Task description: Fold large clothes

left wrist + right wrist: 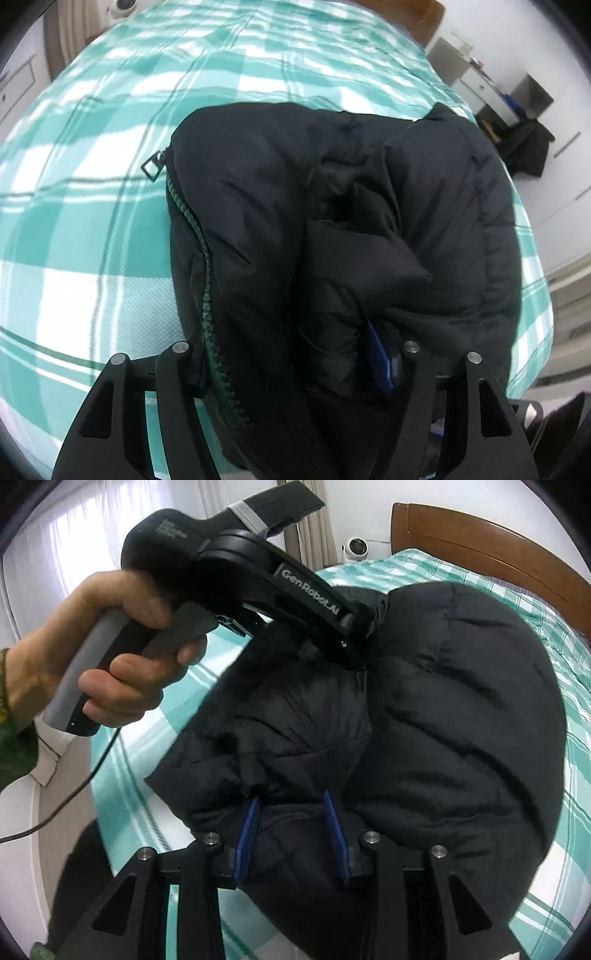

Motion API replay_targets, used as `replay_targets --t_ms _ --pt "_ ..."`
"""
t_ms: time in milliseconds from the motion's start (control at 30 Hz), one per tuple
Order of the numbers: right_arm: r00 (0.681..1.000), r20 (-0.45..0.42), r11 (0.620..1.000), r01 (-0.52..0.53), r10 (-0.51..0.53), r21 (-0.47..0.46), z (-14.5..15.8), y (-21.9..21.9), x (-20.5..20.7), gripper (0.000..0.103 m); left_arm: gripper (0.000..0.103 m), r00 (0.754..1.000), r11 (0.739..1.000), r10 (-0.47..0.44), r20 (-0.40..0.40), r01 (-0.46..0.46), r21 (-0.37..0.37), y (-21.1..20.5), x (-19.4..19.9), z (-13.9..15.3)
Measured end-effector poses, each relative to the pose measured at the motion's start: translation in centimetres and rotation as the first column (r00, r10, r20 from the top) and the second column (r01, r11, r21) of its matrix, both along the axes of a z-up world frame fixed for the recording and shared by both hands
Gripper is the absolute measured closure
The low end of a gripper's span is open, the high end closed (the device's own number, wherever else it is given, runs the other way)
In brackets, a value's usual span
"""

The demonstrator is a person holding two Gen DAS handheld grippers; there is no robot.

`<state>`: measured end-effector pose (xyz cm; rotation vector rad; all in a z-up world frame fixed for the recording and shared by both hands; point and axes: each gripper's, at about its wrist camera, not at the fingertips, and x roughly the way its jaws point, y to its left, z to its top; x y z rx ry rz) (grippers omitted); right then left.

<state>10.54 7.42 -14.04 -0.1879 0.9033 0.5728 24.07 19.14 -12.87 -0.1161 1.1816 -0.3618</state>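
While heaped by bed (92, 184) side edge: jacket (332, 221), bare sheet stretched beyond toward headboard (480, 542).
Left gripper (356, 642): clamped on jacket fold.
Right gripper (291, 812): pinched thick hem.

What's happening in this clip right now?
A person with a handheld gripper in each hand is folding a black puffer jacket on a bed with a teal checked cover. The left gripper grips fabric at the far side; the right gripper has jacket fabric between its blue fingers. The jacket is bunched, partly folded.
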Motion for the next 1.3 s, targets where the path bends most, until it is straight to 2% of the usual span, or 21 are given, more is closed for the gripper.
replay_targets --t_ms 67,167,200,267,300,367,433,533,633,667,700,733,800,867,933,967,1033,1100,1133,1233,1300 --pt "1.000 -0.010 1.000 0.008 -0.009 -0.009 0.6 0.5 0.0 0.068 0.035 1.000 1.000 0.024 0.001 -0.024 0.000 -0.2 -0.1 -0.3" --pt "0.999 0.005 0.999 0.040 -0.040 -0.008 2.9 0.4 -1.0 0.063 0.034 0.998 0.999 0.021 0.063 -0.022 0.026 -0.6 -1.4 1.0" --pt "0.998 0.021 0.998 0.055 -0.055 -0.017 3.7 0.1 -1.5 0.058 0.034 0.996 0.999 0.021 0.087 -0.024 0.031 -0.7 -1.8 1.8" --pt "0.994 0.070 0.996 0.084 -0.082 -0.029 5.6 -0.5 -2.9 0.022 0.026 0.993 0.999 0.028 0.112 -0.033 0.041 -0.8 -2.5 3.1" --pt "0.990 0.101 0.994 0.101 -0.097 -0.040 6.5 -0.8 -3.6 0.018 0.024 0.991 0.998 0.032 0.129 -0.038 0.044 -0.8 -3.0 4.0" --pt "0.980 0.153 0.987 0.140 -0.126 -0.080 8.0 -1.5 -4.8 0.018 0.014 0.984 0.998 0.047 0.174 -0.055 0.041 -0.5 -4.2 5.6" --pt "0.972 0.177 0.977 0.176 -0.153 -0.118 8.2 -2.3 -5.7 0.018 0.004 0.973 0.996 0.060 0.223 -0.074 0.053 -0.4 -5.6 7.2" --pt "0.957 0.212 0.958 0.236 -0.200 -0.161 8.5 -3.3 -7.0 0.018 0.002 0.963 0.991 0.043 0.266 -0.074 0.108 -0.6 -7.2 8.6" --pt "0.948 0.193 0.937 0.289 -0.253 -0.194 8.0 -5.5 -7.7 0.018 0.002 0.962 0.984 -0.001 0.273 -0.047 0.169 -0.7 -8.5 9.1" --pt "0.947 0.182 0.939 0.295 -0.264 -0.175 7.8 -6.5 -8.0 0.018 0.002 0.956 0.984 -0.023 0.291 -0.030 0.176 -0.4 -9.1 9.4" --pt "0.945 0.161 0.944 0.306 -0.285 -0.125 7.7 -8.1 -8.4 0.018 0.002 0.953 0.986 -0.034 0.300 -0.017 0.166 0.1 -9.6 9.6" --pt "0.942 0.145 0.945 0.316 -0.302 -0.086 7.5 -9.4 -8.2 0.018 0.002 0.953 0.993 -0.044 0.299 0.008 0.122 0.9 -9.9 9.8" --pt "0.931 0.077 0.934 0.355 -0.356 0.034 7.0 -12.8 -8.5 0.018 0.002 0.956 0.999 -0.040 0.292 0.046 -0.013 2.8 -9.8 9.9" --pt "0.921 0.026 0.917 0.384 -0.388 0.106 6.4 -15.3 -8.1 0.018 0.002 0.966 0.983 0.036 0.256 0.011 -0.182 4.8 -8.9 9.4" --pt "0.914 0.003 0.906 0.401 -0.405 0.137 6.1 -16.7 -7.4 0.018 0.003 0.984 0.961 0.073 0.164 -0.026 -0.275 5.9 -7.3 7.9" --pt "0.914 0.003 0.904 0.400 -0.405 0.152 5.6 -16.9 -7.2 0.018 0.003 0.987 0.959 0.087 0.138 -0.046 -0.278 6.2 -6.4 7.1" --pt "0.917 0.028 0.903 0.385 -0.397 0.191 5.3 -16.9 -6.8 0.018 0.003 0.984 0.970 0.104 0.147 -0.068 -0.233 6.4 -5.6 5.9" --pt "0.920 0.052 0.910 0.373 -0.387 0.182 6.1 -16.9 -7.2 0.018 0.003 0.984 0.982 0.106 0.144 -0.080 -0.170 6.4 -4.7 4.3" --pt "0.921 0.072 0.917 0.369 -0.383 0.148 6.2 -16.8 -7.1 0.018 0.003 0.984 0.983 0.112 0.135 -0.090 -0.162 6.6 -4.4 3.7" --pt "0.912 0.106 0.918 0.398 -0.396 0.004 6.8 -15.7 -6.4 0.018 0.003 0.985 0.964 0.154 0.081 -0.132 -0.232 7.8 -4.3 1.9" --pt "0.910 0.132 0.915 0.401 -0.392 -0.049 7.2 -15.4 -6.3 0.018 0.003 0.983 0.949 0.170 0.065 -0.145 -0.280 8.4 -4.5 1.6"
